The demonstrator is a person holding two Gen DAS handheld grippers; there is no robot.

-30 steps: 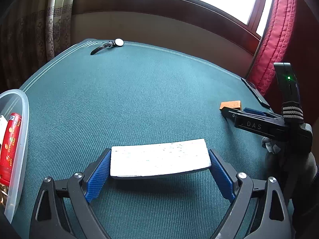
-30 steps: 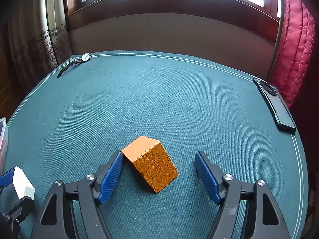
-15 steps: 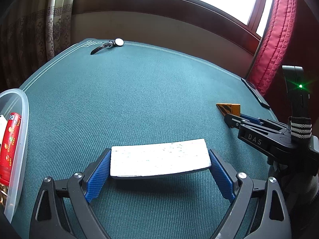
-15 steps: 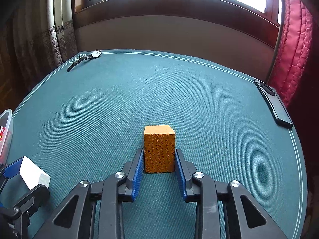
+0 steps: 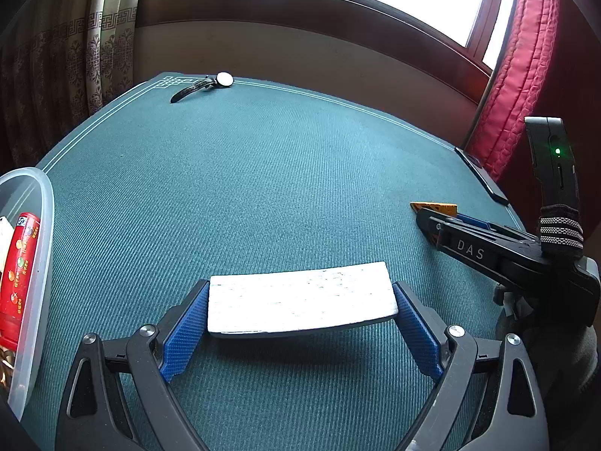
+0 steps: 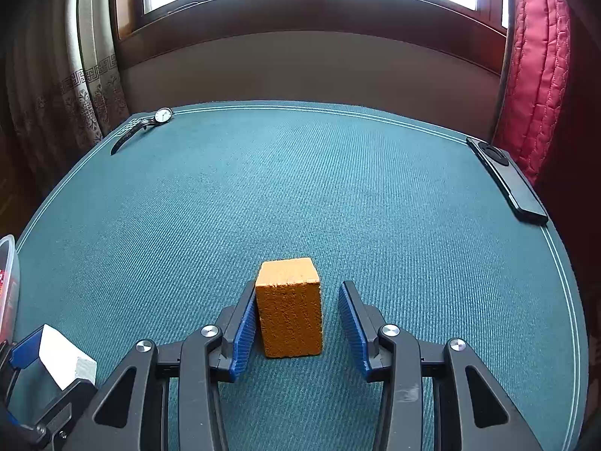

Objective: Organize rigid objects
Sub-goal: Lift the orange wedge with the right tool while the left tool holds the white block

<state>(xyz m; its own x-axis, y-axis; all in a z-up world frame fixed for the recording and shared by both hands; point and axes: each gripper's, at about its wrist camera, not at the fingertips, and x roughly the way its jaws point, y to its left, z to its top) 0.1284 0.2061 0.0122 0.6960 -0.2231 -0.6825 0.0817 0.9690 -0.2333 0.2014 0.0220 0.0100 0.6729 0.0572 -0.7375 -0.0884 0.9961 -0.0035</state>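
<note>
My left gripper [image 5: 300, 323] clamping the white block [image 5: 300, 302] above the green table [image 5: 263, 188], right gripper [image 5: 435, 221] at the orange block [image 5: 435, 207], plastic tub [image 5: 41, 225] far left.

Clear container [image 5: 35, 263]: cut off by the left edge in the left wrist view; only a sliver of its rim [image 6: 9, 263] shows in the right wrist view.
Red package [image 5: 18, 282]: its print is too small to read and its lower end is cut off.
Orange block [image 5: 437, 208]: mostly hidden behind the right gripper [image 5: 432, 221] in the left wrist view.
White block [image 6: 62, 357]: partly cut off at the lower left in the right wrist view.
Black flat device [image 5: 482, 176]: perhaps a remote; far end hidden by the red curtain [image 5: 518, 75].
Watch [image 6: 163, 114]: dial markings too small to tell.
</note>
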